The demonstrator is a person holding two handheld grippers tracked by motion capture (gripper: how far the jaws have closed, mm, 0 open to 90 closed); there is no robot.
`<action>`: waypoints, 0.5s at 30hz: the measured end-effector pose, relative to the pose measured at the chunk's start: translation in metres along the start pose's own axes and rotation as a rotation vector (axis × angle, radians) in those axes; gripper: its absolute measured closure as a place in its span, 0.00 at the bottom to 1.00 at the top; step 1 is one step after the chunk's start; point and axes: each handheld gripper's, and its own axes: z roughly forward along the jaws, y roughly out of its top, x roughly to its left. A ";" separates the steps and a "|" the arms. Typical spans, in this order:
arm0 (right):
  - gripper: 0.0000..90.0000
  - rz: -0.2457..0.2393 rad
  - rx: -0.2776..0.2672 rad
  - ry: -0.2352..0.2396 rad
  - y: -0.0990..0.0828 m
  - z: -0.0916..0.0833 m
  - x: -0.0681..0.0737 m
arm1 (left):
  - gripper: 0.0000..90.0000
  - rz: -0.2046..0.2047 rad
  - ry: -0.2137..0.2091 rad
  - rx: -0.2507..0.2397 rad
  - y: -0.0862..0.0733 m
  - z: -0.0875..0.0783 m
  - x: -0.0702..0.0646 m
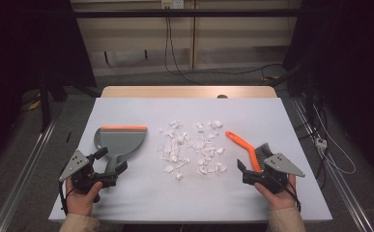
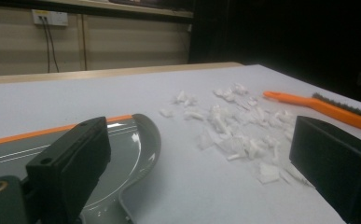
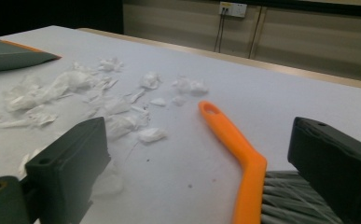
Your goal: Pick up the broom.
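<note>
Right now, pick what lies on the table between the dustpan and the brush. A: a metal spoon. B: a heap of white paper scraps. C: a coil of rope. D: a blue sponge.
B: white paper scraps lie scattered on the table between the grey dustpan and the orange-handled brush.

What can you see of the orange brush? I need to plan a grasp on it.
The brush has a slim orange plastic-looking handle with a hanging hole at its far tip, bent slightly before a head of dark grey bristles. It lies flat on the white table, right of the paper scraps, its bristle end between the open right gripper's fingers, ungripped.
</note>
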 end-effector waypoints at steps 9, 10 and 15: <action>0.10 0.016 0.064 0.019 0.011 0.021 -0.017 | 0.06 0.001 -0.002 0.004 -0.001 0.001 -0.003; 0.12 0.018 0.071 0.022 0.013 0.024 -0.020 | 0.06 0.002 -0.001 -0.001 -0.001 0.002 -0.002; 0.15 0.010 0.138 -0.042 0.020 0.041 -0.036 | 0.06 -0.005 0.003 -0.013 0.000 0.000 -0.001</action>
